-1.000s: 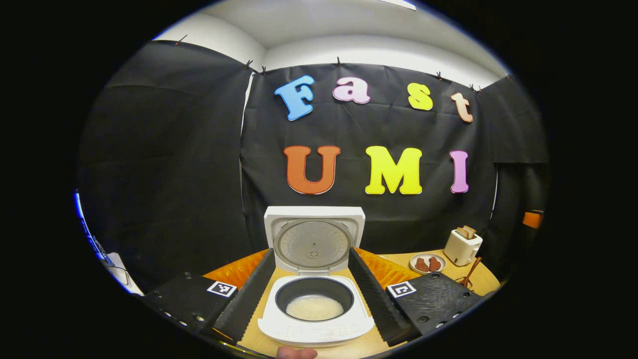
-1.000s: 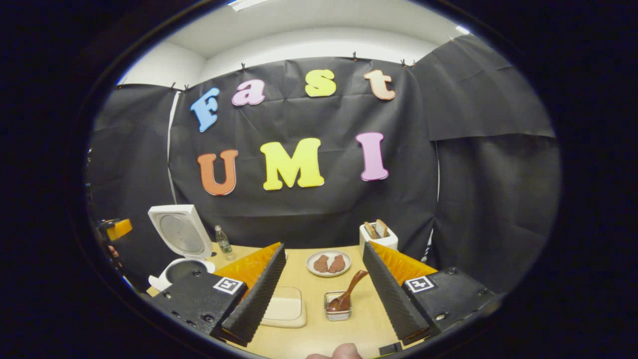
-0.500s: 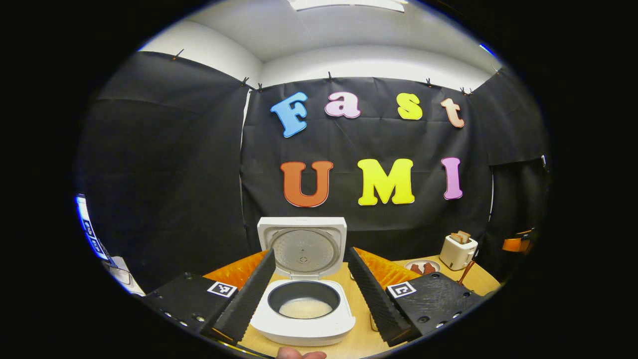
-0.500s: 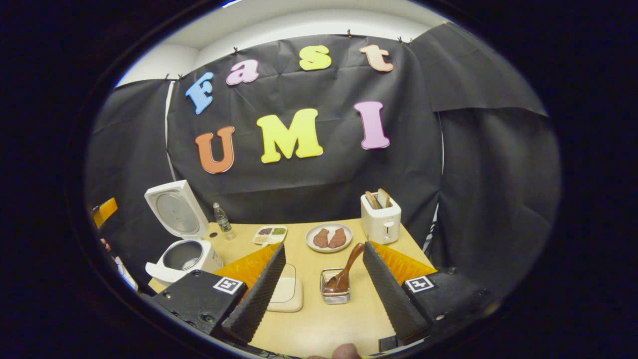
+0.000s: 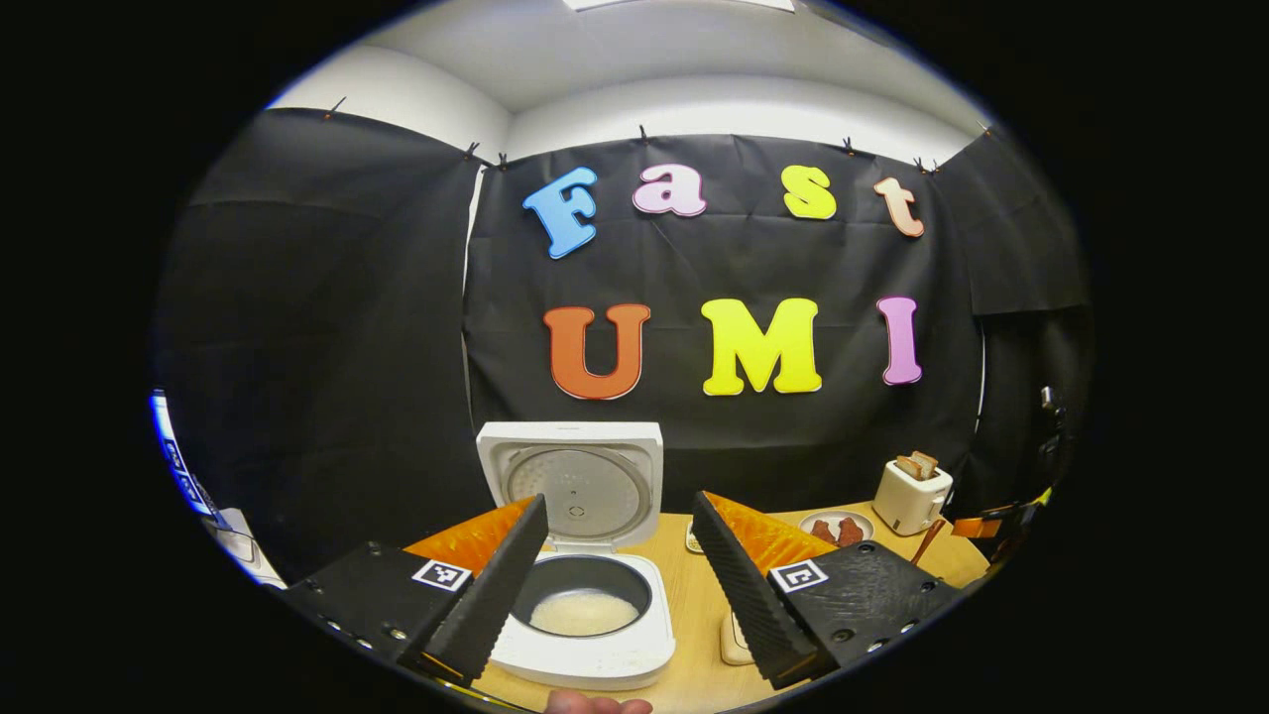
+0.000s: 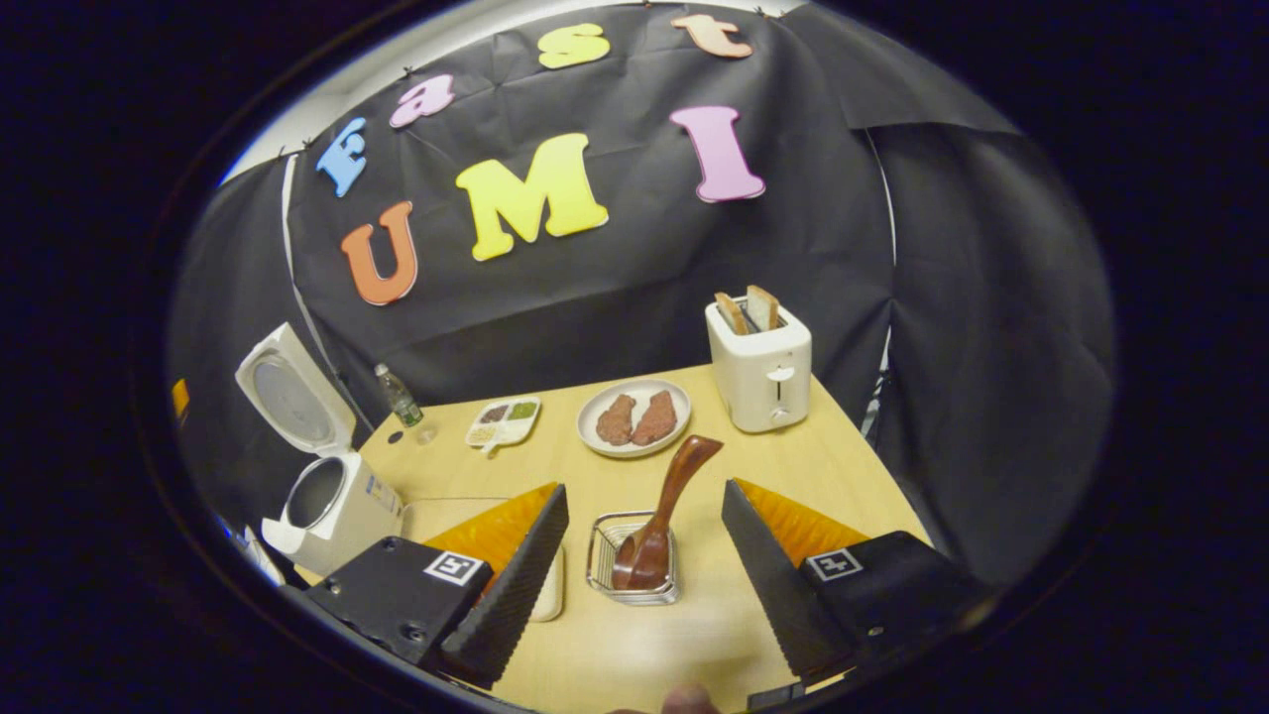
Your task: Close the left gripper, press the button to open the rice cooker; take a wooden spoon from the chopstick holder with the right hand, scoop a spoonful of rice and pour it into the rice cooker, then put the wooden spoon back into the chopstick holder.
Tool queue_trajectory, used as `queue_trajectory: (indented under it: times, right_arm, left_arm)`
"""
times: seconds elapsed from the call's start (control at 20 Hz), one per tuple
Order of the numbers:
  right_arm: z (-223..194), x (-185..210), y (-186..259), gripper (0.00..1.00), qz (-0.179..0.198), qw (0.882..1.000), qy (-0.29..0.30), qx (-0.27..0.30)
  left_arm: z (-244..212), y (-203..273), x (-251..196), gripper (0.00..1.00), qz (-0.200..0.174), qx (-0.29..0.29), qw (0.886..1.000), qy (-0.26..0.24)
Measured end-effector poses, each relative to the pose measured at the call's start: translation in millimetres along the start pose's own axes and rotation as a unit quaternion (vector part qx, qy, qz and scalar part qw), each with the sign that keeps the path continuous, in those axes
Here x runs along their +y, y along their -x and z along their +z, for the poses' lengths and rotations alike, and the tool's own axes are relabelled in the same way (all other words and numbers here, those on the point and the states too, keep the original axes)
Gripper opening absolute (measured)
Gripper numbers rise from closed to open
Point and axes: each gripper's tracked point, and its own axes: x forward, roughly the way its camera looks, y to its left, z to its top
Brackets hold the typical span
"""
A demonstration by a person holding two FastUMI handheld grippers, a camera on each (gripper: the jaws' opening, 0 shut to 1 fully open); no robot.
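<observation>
Spoon (image 6: pixel 662 513) between right gripper (image 6: pixel 641 580) fingers

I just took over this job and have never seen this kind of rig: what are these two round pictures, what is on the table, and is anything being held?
Each picture comes from a camera riding on a hand-held two-finger gripper, looking forward along its own fingers.

In the left gripper view, the left gripper is open and empty, facing the rice cooker, whose lid stands open with rice in the pot.

In the right gripper view, the right gripper is also open and empty, facing the wooden spoon standing in the chopstick holder. Farther back on the table are a plate of meat, a toaster with bread, a small sectioned dish and a bottle.
</observation>
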Motion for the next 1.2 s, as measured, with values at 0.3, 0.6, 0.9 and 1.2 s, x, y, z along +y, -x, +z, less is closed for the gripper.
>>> queue_trajectory:
  times: [0.3,0.6,0.9,1.2]
  right_arm:
    - [-33,-21,-82,0.98,0.01,0.997,-0.037,0.062]
    - [-48,-12,-122,0.6,0.043,0.993,-0.049,0.098]
    - [-43,-9,-114,0.28,0.055,0.991,-0.058,0.103]
    - [-38,3,-80,0.23,0.06,0.992,-0.063,0.094]
  left_arm:
    - [-15,-14,-11,0.94,0.028,0.04,0.999,0.013]
    - [-27,-13,-18,0.94,0.052,0.064,0.996,0.017]
    - [-30,-11,-15,0.94,0.065,0.065,0.995,0.023]
    - [-35,-5,-12,0.94,0.055,0.065,0.996,0.032]
